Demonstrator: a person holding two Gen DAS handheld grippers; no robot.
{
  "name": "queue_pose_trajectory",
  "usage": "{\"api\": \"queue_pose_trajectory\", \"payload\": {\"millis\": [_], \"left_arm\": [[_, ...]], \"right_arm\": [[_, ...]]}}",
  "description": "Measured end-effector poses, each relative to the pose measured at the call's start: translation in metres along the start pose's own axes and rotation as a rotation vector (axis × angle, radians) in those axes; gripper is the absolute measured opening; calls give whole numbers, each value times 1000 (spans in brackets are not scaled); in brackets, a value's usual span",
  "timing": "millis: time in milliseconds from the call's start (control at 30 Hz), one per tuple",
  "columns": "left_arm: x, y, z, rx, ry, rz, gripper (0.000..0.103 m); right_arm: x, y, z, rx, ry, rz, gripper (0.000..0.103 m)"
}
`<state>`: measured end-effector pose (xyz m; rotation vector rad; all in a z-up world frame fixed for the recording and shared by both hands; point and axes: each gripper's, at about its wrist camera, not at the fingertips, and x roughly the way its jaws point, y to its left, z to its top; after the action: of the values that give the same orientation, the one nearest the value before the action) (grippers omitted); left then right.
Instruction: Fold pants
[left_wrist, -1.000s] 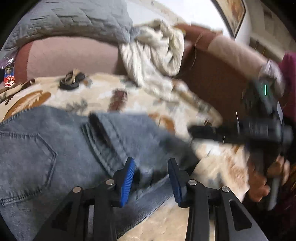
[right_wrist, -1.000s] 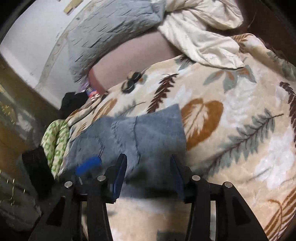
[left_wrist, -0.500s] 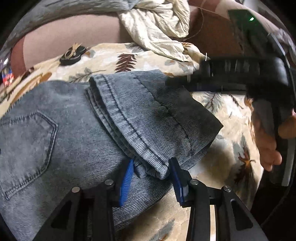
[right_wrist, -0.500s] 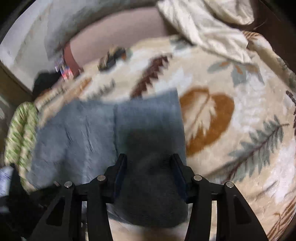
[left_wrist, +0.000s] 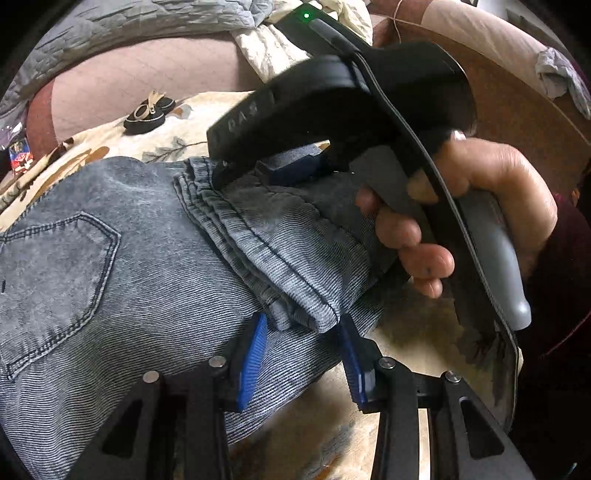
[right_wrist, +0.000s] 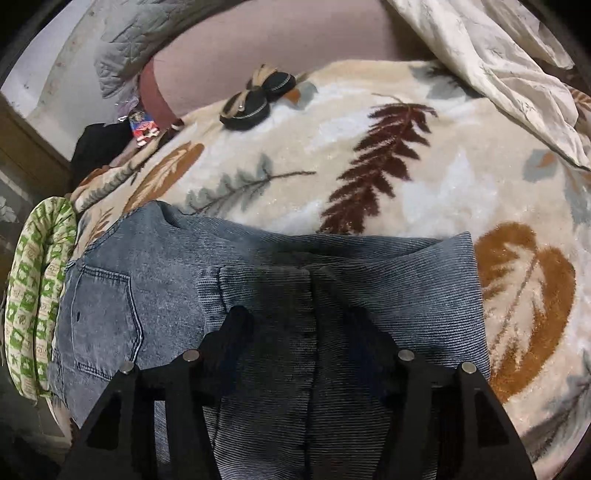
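Pants (left_wrist: 110, 280) lie on the leaf-print blanket (right_wrist: 388, 155) over the bed, already doubled: the leg ends are folded back over the seat, hems stacked near the back pocket (left_wrist: 51, 280).

Changes since a second ago: the right gripper (right_wrist: 303, 332) has swung in over the folded leg ends and come down onto them, and its jaws have just been opening. They now stand spread with denim under and between them, pads not pinching anything. Hand (left_wrist: 461, 206) on its handle shows close in the left view. The left gripper (left_wrist: 301, 354) has barely shifted; its jaws sit partly spread either side of the hem corner, cloth between the pads. Whether the pads press on it, cannot tell.

Judgement: the fold looks laid down and released on the right, so this fold is about done; next is probably letting go on the left or smoothing.

Orientation: in the right view the long axis runs left to right, waist and pocket end at left by the green-patterned cloth (right_wrist: 33, 295), folded edge at right.
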<state>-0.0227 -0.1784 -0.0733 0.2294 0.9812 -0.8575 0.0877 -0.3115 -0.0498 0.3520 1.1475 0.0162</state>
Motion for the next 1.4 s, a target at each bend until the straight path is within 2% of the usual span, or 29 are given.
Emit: {"api": "queue_pose_trajectory", "payload": {"millis": [100, 167, 267, 333, 400, 500, 567, 600, 633, 667, 733, 800, 867, 900, 967, 1000, 1133, 1333, 1367, 1400], "left_arm": [[-11, 2, -1, -23, -19, -9, 42], [-28, 5, -7, -32, -56, 11, 42], [-54, 13, -19, -42, -107, 99, 42], [-77, 27, -32, -96, -135, 170, 42], [-101, 46, -48, -188, -156, 230, 42], [-142, 85, -74, -417, -178, 396, 43], [-165, 107, -94, -541, -200, 505, 48], [-180, 122, -108, -615, -222, 581, 56], [-189, 133, -119, -667, -237, 621, 61], [-196, 142, -128, -727, -249, 648, 62], [-205, 160, -145, -858, -268, 610, 65], [-202, 169, -151, -905, -257, 585, 72], [-193, 174, -153, -916, -222, 598, 73], [-187, 174, -151, -923, -219, 588, 73], [-180, 176, -151, -932, -212, 557, 73], [-173, 180, -147, -924, -199, 537, 73], [-162, 182, -141, -895, -172, 503, 73], [-157, 193, -136, -866, -177, 451, 70], [-156, 194, -136, -861, -180, 449, 68], [-156, 194, -135, -852, -186, 448, 61]], "right_arm": [[-6, -5, 0, 53, -18, 29, 61], [-14, -10, 1, 91, -32, 69, 61], [-30, -12, 2, 141, -61, 140, 61], [-40, -2, 0, 138, -88, 174, 61], [-45, 15, 0, 118, -100, 194, 61], [-46, 52, -9, 57, -94, 219, 61], [-48, 73, -22, 10, -82, 233, 61], [-48, 82, -27, -10, -79, 243, 61], [-48, 93, -32, -35, -73, 255, 61], [-48, 105, -36, -60, -64, 262, 61], [-44, 133, -41, -118, -45, 270, 61], [-38, 169, -36, -161, -24, 275, 61], [-31, 203, -26, -211, 2, 273, 61], [-26, 231, -17, -265, 11, 263, 61], [-16, 267, -6, -331, 20, 249, 68], [-7, 292, 2, -376, 32, 245, 68], [32, 351, 18, -496, 79, 203, 68], [96, 387, 27, -603, 139, 89, 68], [104, 388, 27, -613, 152, 74, 68], [111, 389, 27, -618, 162, 65, 68]]}}
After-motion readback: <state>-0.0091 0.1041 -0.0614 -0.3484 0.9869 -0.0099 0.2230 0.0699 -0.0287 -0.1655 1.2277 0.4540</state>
